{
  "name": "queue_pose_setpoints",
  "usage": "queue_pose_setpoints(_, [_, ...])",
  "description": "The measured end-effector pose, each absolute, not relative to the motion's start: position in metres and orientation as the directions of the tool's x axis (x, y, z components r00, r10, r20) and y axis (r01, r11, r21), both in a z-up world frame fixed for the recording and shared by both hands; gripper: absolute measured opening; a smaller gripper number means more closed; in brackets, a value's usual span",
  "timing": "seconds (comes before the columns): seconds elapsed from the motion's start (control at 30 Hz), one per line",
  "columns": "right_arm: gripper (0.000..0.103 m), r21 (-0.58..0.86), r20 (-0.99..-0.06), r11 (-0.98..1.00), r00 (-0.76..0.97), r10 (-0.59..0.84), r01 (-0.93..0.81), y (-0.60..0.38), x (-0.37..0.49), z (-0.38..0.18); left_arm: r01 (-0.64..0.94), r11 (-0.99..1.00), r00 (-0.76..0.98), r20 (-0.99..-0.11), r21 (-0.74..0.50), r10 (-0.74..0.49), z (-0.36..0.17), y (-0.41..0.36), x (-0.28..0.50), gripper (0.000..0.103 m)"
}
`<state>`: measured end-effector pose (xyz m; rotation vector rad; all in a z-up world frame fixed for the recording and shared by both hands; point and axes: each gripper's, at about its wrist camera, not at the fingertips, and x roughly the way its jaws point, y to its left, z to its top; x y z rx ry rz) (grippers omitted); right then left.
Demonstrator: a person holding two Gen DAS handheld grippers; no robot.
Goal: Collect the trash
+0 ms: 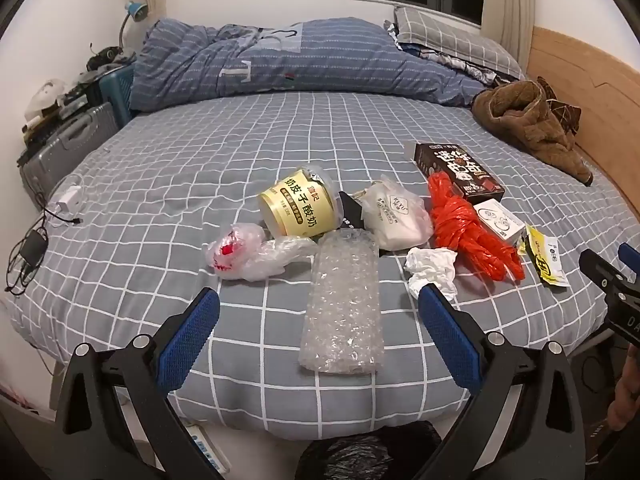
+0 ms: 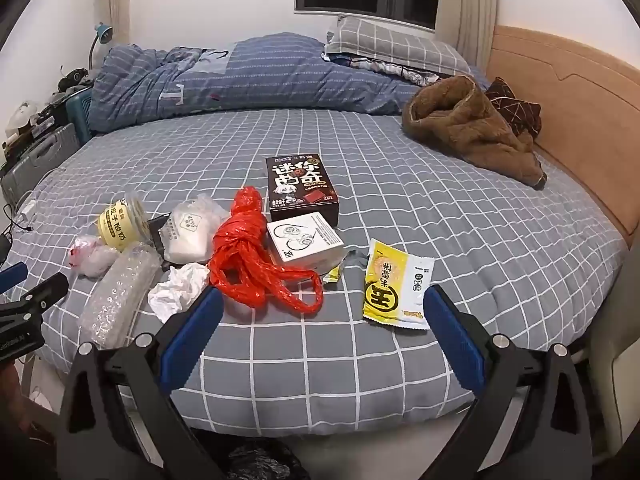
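Trash lies on the grey checked bed (image 1: 160, 184): a bubble-wrap sleeve (image 1: 344, 300), a yellow yogurt tub (image 1: 298, 208) on its side, a clear bag with red print (image 1: 240, 254), a white pouch (image 1: 396, 216), crumpled tissue (image 1: 432, 268), a knotted red plastic bag (image 2: 248, 256), a dark snack box (image 2: 302, 192), a small white box (image 2: 304, 242) and a yellow wrapper (image 2: 396, 284). My left gripper (image 1: 320, 304) is open and empty, over the bubble wrap. My right gripper (image 2: 320, 300) is open and empty, between the red bag and the yellow wrapper.
A black bin bag (image 1: 372, 456) sits on the floor below the bed's near edge. A folded blue duvet (image 1: 280, 60), pillows (image 2: 396, 46) and a brown fleece garment (image 2: 468, 128) lie at the far side. Chargers and cables (image 1: 40, 232) lie at the left edge.
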<state>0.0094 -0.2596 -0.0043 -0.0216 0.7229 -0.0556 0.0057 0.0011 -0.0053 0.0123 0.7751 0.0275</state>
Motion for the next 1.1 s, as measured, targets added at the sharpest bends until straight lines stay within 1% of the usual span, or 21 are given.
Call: queue_pose_setpoints(1.1, [0.096, -0.034, -0.650, 0.998, 0.757, -0.057, 0.046, -0.2611, 0.0090, -0.0009, -0.007, 1.000, 0.710, -0.704, 0.028, 0.025, -0.0035, 0.0021, 0.0048, 0.097])
